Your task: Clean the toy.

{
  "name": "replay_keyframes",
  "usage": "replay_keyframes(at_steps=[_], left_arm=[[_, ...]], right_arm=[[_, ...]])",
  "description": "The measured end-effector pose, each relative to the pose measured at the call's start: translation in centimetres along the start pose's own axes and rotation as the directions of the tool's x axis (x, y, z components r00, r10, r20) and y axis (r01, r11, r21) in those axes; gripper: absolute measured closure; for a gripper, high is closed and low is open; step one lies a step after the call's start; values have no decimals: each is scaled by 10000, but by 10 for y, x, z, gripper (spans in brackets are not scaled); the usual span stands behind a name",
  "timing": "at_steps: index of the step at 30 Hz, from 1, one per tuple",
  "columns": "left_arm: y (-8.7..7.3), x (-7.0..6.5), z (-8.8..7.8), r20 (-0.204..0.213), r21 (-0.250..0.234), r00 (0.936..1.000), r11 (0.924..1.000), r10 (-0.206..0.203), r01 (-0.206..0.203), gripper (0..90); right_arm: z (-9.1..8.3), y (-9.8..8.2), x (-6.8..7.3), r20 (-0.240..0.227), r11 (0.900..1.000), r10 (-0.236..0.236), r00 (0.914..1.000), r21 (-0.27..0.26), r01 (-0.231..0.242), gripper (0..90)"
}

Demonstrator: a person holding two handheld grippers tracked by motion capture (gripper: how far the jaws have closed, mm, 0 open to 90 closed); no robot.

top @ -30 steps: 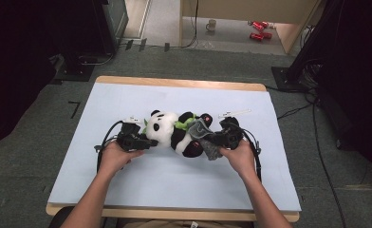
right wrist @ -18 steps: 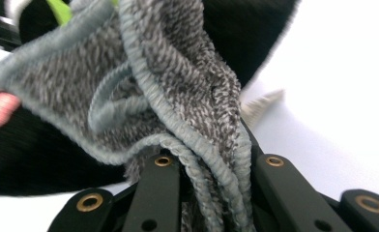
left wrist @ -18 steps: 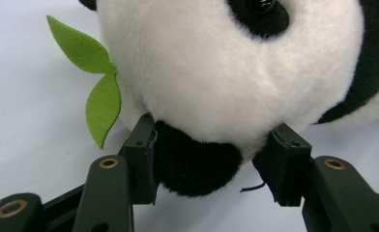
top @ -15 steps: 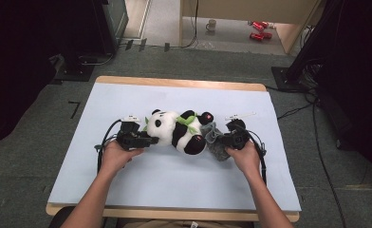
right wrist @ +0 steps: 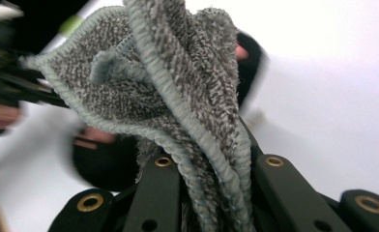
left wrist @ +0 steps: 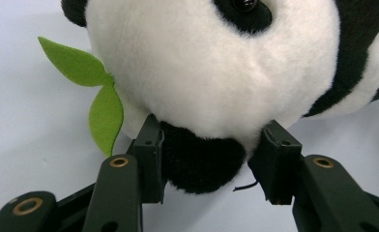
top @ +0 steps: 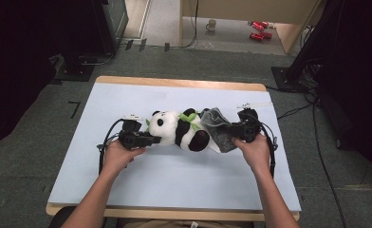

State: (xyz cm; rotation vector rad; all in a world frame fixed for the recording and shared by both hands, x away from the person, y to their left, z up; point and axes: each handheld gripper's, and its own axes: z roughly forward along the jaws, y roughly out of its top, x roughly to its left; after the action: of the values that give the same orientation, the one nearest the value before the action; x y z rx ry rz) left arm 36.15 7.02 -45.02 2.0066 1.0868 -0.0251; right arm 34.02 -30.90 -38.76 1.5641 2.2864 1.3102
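A black-and-white plush panda with green felt leaves lies on its side in the middle of the table. My left gripper is at its head. In the left gripper view the panda has its black ear between my left gripper pads, whose jaws have just been closing onto it. A grey woven cloth hangs bunched at the panda's right end. My right gripper is shut on it. In the right gripper view the cloth rises in folds out of my right gripper.
The table has a pale blue top with a wooden rim. On the floor beyond it stand a mug and red cans. Dark equipment flanks the far left, and cables trail at the right.
My right gripper has drawn the grey cloth to the right and upward, off the panda's body. The left hand has stayed at the panda's head.
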Motion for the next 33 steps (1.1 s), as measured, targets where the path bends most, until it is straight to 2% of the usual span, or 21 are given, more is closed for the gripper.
replay_keyframes(at_steps=[1, 2, 7, 10, 12, 14, 15, 16, 17, 18, 20, 23, 24, 26, 27, 28, 29, 30, 31, 32, 33], left_arm=[[0, -2, 0, 31, -23, 10000, 10000, -84, 84, 539], [0, -3, 1, 27, -39, 9999, 9999, -116, 116, 539], [0, -9, 4, 195, 18, 9982, 9984, -568, 568, 550], [-1, -14, 5, 142, 33, 9987, 9988, -485, 484, 549], [-2, -16, 5, 36, -24, 9990, 9990, -454, 454, 549], [-2, -16, 5, -24, 8, 9991, 9992, -412, 412, 542], [-2, -17, 4, -185, 41, 9997, 9999, -148, 149, 532], [-2, -17, 4, -185, 41, 9997, 9999, -148, 149, 520], [-2, -20, 3, -387, 58, 9983, 9991, 432, -430, 495], [-2, -20, 3, -387, 58, 9983, 9991, 432, -430, 472], [-3, -22, 1, -357, -57, 9956, 9962, 862, -864, 434], [-6, -17, -8, -147, -691, 9887, 9863, 1493, -1500, 344], [-6, -17, -8, -147, -691, 9887, 9863, 1493, -1500, 326], [-6, -15, -12, -151, -1051, 9846, 9790, 1743, -1749, 297], [-6, -13, -15, -188, -1327, 9796, 9707, 1999, -2006, 278], [-6, -13, -15, -188, -1327, 9796, 9707, 1999, -2006, 269], [-6, -12, -16, -149, -1511, 9754, 9639, 2197, -2194, 251], [-6, -12, -16, -149, -1511, 9754, 9639, 2197, -2194, 243], [-5, -12, -13, -184, -1695, 9674, 9527, 2527, -2521, 236], [-5, -12, -13, -184, -1695, 9674, 9527, 2527, -2521, 226], [-3, -12, -7, -116, -1680, 9600, 9459, 2796, -2775, 211]], right_arm=[[-7, 7, 14, -182, 9993, -325, 9993, -169, 322, 791], [-7, 7, 14, -182, 9993, -325, 9993, -169, 322, 791], [-17, 18, 57, -903, 9916, -1254, 9880, -444, 1217, 790], [-13, 18, 67, -1030, 9888, -1487, 9835, -292, 1465, 790], [-1, 14, 71, -1030, 9857, -1659, 9807, 123, 1681, 790], [7, 10, 69, -975, 9862, -1550, 9831, 441, 1598, 790], [16, 6, 64, -935, 9856, -1423, 9854, 785, 1497, 790], [18, 4, 62, -989, 9860, -1390, 9853, 792, 1470, 791], [20, 3, 60, -982, 9873, -1286, 9868, 813, 1367, 791], [20, 3, 60, -982, 9873, -1286, 9868, 813, 1367, 791], [20, 4, 57, -785, 9866, -1397, 9871, 737, 1454, 791], [17, 4, 49, -517, 9895, -1307, 9901, 547, 1335, 790], [17, 4, 49, -517, 9895, -1307, 9901, 547, 1335, 790], [15, 4, 45, -417, 9911, -1230, 9915, 461, 1249, 790], [13, 5, 39, -336, 9929, -1135, 9930, 315, 1146, 790], [13, 5, 39, -336, 9929, -1135, 9930, 315, 1146, 790], [12, 5, 34, -278, 9944, -1033, 9943, 215, 1039, 790], [12, 5, 34, -278, 9944, -1033, 9943, 215, 1039, 790], [11, 5, 29, -260, 9954, -948, 9952, 94, 950, 789], [11, 5, 29, -260, 9954, -948, 9952, 94, 950, 789], [10, 5, 25, -260, 9963, -861, 9959, -4, 861, 788]])
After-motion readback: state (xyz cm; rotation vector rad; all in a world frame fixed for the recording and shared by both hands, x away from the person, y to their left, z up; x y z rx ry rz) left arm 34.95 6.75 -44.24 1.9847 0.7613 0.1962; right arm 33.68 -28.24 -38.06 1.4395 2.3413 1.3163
